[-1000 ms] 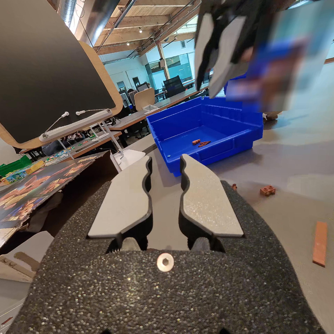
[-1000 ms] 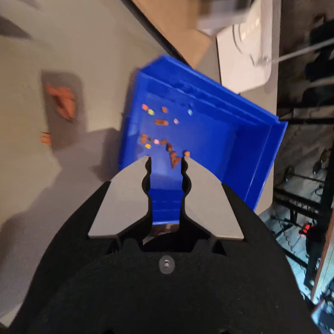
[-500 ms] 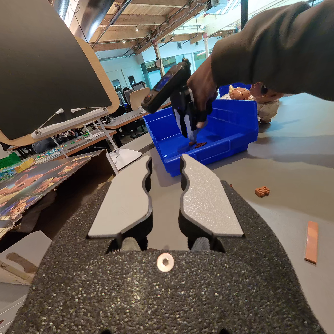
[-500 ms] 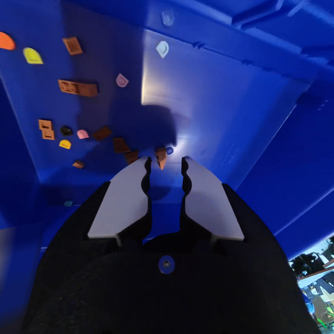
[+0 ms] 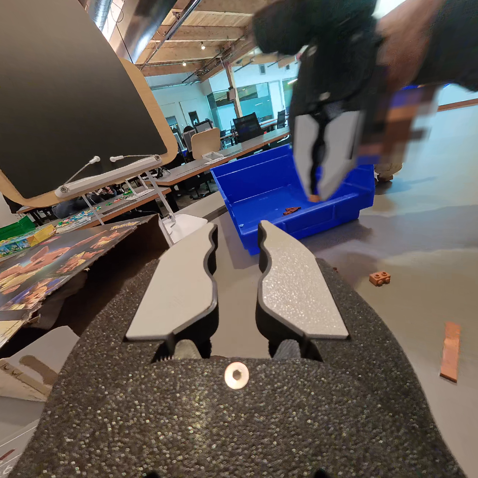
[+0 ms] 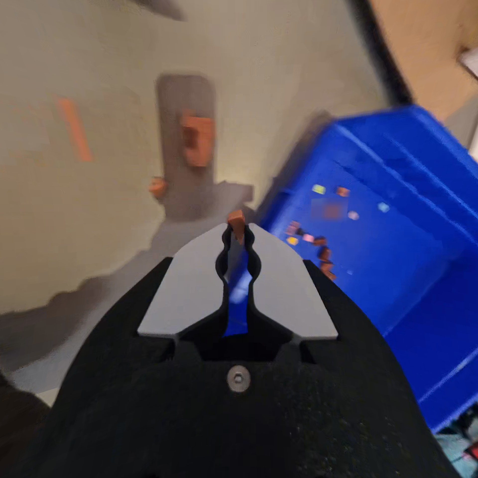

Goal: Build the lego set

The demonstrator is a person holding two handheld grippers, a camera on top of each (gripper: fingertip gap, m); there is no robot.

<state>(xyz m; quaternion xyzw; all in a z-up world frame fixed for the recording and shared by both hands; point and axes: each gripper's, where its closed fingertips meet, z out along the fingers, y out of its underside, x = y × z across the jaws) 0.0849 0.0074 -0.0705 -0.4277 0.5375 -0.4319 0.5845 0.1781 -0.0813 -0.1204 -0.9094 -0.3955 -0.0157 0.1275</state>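
My right gripper is shut on a small orange-brown wedge piece that sticks out past its fingertips. It is above the near rim of a blue bin that holds several small coloured pieces. The left wrist view shows that gripper above the bin with the orange-brown piece at its tips. My left gripper is open and empty, low over the grey table, short of the bin.
A small brown brick and a flat orange-brown plate lie on the table to the right. A printed cardboard box and a tilted dark board on a white stand are at the left. A brick figure stands on the table. About 15 cm separates my left fingertips from my right.
My right gripper was open down inside the bin over the wedge piece; it has shut on the piece and lifted up out of the bin. The left gripper has hardly moved.
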